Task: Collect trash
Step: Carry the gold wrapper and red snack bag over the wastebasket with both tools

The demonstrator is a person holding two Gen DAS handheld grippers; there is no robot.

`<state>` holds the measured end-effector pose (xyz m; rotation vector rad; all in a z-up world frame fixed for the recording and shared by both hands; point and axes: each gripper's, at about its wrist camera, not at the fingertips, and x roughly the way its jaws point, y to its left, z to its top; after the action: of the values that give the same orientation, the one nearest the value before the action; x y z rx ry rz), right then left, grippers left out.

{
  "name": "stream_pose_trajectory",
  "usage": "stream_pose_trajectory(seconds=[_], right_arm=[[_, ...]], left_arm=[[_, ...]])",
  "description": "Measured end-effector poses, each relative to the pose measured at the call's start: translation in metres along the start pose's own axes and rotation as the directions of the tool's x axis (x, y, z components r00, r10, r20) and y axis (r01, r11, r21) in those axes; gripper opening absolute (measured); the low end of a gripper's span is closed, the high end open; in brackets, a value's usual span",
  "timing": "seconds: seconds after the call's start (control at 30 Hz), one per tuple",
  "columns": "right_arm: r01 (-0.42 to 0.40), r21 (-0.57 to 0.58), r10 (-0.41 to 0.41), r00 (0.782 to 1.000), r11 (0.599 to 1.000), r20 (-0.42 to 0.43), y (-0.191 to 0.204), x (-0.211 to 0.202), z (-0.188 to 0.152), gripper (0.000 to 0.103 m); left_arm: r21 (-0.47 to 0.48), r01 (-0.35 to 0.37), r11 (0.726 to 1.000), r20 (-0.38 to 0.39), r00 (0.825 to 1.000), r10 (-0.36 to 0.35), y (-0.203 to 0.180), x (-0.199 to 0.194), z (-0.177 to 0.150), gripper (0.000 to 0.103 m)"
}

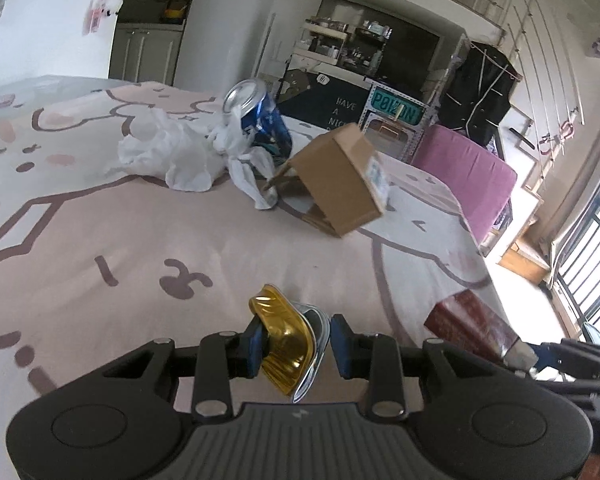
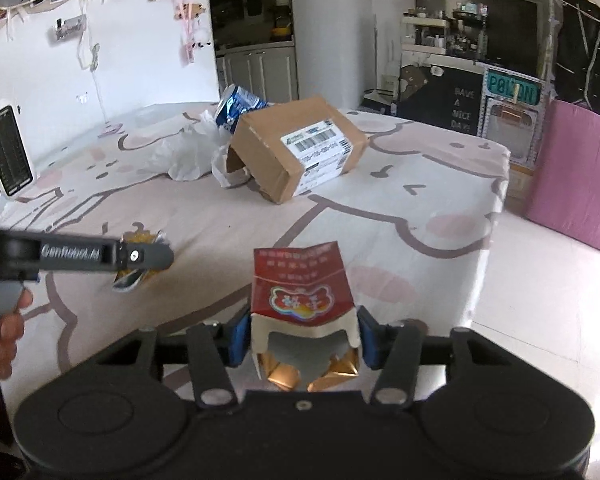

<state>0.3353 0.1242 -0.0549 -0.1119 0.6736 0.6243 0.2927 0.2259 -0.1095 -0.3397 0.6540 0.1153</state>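
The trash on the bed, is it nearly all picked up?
Not yet. Nothing looks binned. The left tool holds a gold wrapper; the right tool holds a red carton. Still lying there: blue can, white plastic bag, cardboard box.

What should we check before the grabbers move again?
1. Left gripper holds the gold wrapper: ok, pinched.
2. Right gripper holds the red carton: cannot tell; it sits between the jaws, but contact is unclear.
3. Carton in good shape: not ok, its near end is torn open.
4. Trash left on the bed: not ok; box, blue can and white bag remain.
5. A bin to drop things in: cannot tell, none in view.
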Motion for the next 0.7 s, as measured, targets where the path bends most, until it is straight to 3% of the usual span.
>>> stream_pose_trajectory(seconds=[0.43, 0.7], right_arm=[[0.065, 0.090, -0.071, 0.995, 0.994, 0.071, -0.015, -0.074, -0.004, 0.052], [0.084, 0.134, -0.102, 0.986, 0.987, 0.131, -0.035, -0.124, -0.012, 0.052]], left_arm=[[0.094, -0.037, 0.995, 0.076, 0.997, 0.030, -0.048, -0.066, -0.007, 0.035], [0.151, -0.012, 0.988, 0.101, 0.995, -0.004, -0.084, -0.093, -0.012, 0.035]])
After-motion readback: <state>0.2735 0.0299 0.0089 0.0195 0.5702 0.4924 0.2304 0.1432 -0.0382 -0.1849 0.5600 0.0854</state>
